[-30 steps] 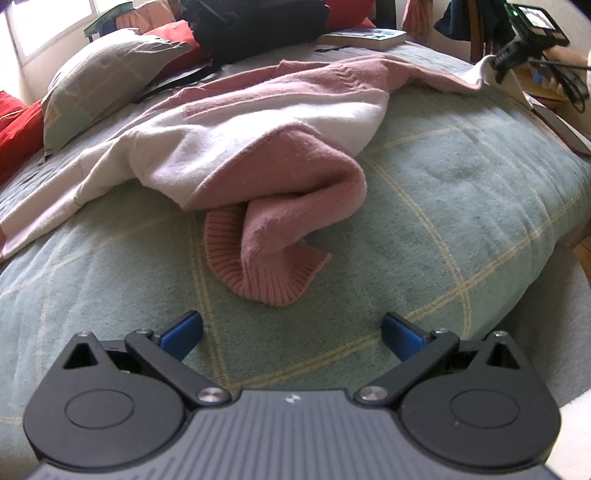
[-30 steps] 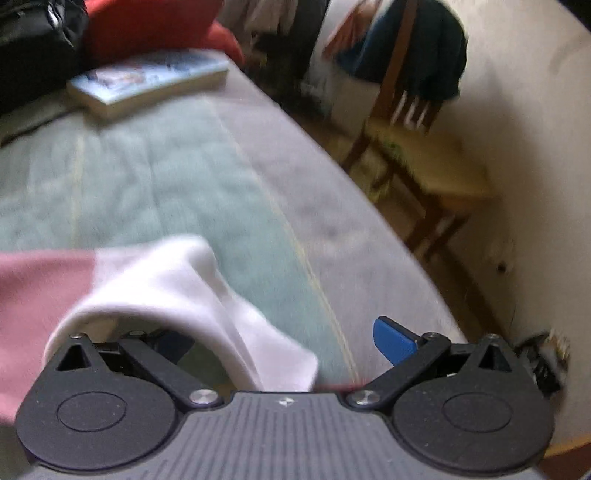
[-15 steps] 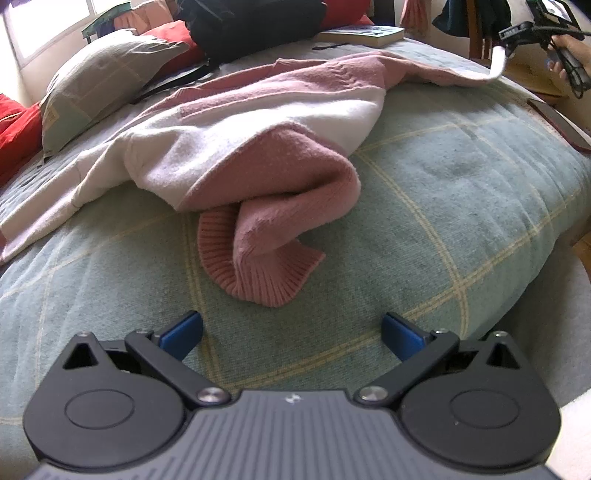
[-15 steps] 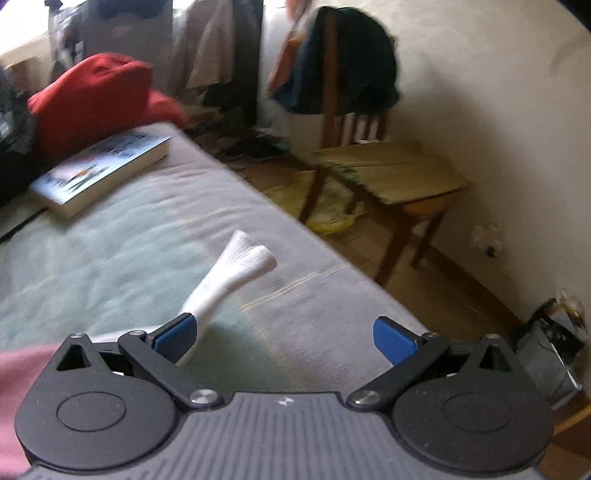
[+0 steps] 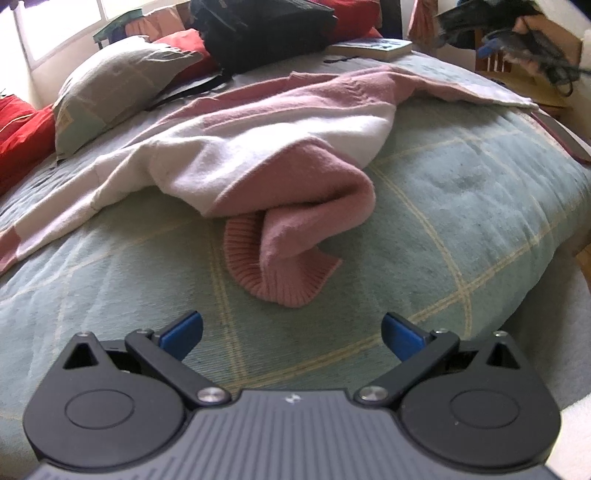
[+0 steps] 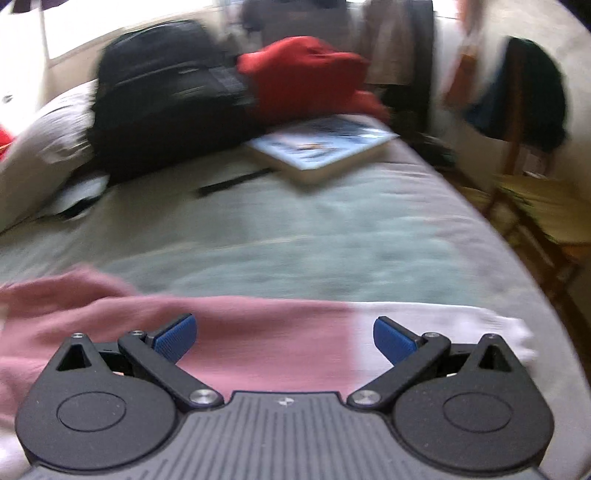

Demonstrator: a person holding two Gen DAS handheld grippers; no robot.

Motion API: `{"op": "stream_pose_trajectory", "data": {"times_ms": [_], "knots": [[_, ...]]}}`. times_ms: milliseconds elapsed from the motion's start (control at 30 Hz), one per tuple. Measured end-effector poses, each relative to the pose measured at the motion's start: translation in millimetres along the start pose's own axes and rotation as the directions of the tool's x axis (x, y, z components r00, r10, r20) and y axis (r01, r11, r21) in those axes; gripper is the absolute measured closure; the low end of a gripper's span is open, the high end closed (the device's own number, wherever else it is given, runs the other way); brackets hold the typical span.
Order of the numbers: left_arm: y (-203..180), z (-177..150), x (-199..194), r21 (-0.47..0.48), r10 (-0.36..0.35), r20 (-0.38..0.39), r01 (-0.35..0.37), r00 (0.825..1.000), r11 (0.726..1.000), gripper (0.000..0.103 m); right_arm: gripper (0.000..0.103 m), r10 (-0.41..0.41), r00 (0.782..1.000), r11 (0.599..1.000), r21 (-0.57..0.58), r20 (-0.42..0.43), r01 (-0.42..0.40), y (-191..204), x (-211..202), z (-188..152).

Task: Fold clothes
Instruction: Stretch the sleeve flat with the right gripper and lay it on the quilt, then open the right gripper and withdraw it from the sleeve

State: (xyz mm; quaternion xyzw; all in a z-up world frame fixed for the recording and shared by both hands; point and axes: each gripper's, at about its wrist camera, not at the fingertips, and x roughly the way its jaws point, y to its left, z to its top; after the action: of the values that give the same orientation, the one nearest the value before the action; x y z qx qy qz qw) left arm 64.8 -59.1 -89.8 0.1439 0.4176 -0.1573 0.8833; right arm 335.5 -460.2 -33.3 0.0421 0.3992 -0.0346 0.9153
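Observation:
A pink and white knit sweater point(image 5: 258, 155) lies crumpled across the green checked bedspread point(image 5: 461, 206). Its ribbed pink hem point(image 5: 280, 273) is bunched just beyond my left gripper point(image 5: 291, 332), which stands open with nothing between its blue pads. In the right wrist view one sleeve point(image 6: 295, 332) lies stretched flat, pink with a white cuff end at the right. My right gripper point(image 6: 282, 336) hovers open over that sleeve and holds nothing. The right wrist view is blurred.
A black backpack point(image 5: 266, 29), a book point(image 6: 321, 147), a grey pillow point(image 5: 110, 85) and red cushions point(image 6: 306, 74) crowd the head of the bed. A wooden chair point(image 6: 535, 199) stands beyond the bed's right edge. A hand point(image 5: 535, 33) shows at the top right of the left wrist view.
My right gripper has let go of the white sleeve end, which now lies flat on the bed, and has swung left to face the head of the bed. My left gripper has barely moved.

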Motion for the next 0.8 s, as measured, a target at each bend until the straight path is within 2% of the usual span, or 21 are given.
{"op": "stream_pose_trajectory", "data": {"times_ms": [100, 233, 300, 367, 433, 567, 667, 800], "knots": [[7, -2, -1, -0.017, 0.011, 0.001, -0.011, 1.000, 1.000, 0.001, 0.000, 0.048, 0.998, 0.996, -0.071, -0.028, -0.050, 43, 17, -10], [17, -4, -2, -0.039, 0.025, 0.000, -0.025, 1.000, 0.999, 0.001, 0.000, 0.055, 0.993, 0.991, -0.114, -0.102, -0.067, 72, 45, -35], [22, -5, -2, -0.050, 0.031, -0.001, -0.031, 1.000, 0.998, 0.001, 0.000, 0.058, 0.992, 0.993, -0.093, -0.109, -0.069, 71, 52, -50], [26, -5, -2, -0.057, 0.036, 0.000, -0.036, 0.999, 0.998, 0.001, 0.000, 0.077, 0.995, 0.995, -0.055, -0.060, -0.080, 61, 51, -63], [29, -5, -1, -0.064, 0.040, 0.003, -0.040, 0.999, 0.997, 0.001, 0.000, 0.089, 0.996, 0.994, -0.068, -0.032, -0.091, 57, 48, -71], [35, -6, -2, -0.075, 0.045, 0.010, -0.044, 0.999, 0.996, 0.001, 0.000, 0.090, 0.994, 0.994, -0.055, -0.068, -0.094, 51, 41, -68], [37, -7, -5, -0.080, 0.047, 0.017, -0.046, 0.999, 0.996, 0.001, 0.000, 0.118, 0.991, 0.993, 0.013, -0.069, -0.117, 45, 24, -67], [39, -8, -8, -0.082, 0.044, 0.027, -0.041, 0.999, 0.996, 0.001, 0.000, 0.199, 0.979, 0.980, 0.005, -0.031, -0.199, 54, -10, -85]]}}
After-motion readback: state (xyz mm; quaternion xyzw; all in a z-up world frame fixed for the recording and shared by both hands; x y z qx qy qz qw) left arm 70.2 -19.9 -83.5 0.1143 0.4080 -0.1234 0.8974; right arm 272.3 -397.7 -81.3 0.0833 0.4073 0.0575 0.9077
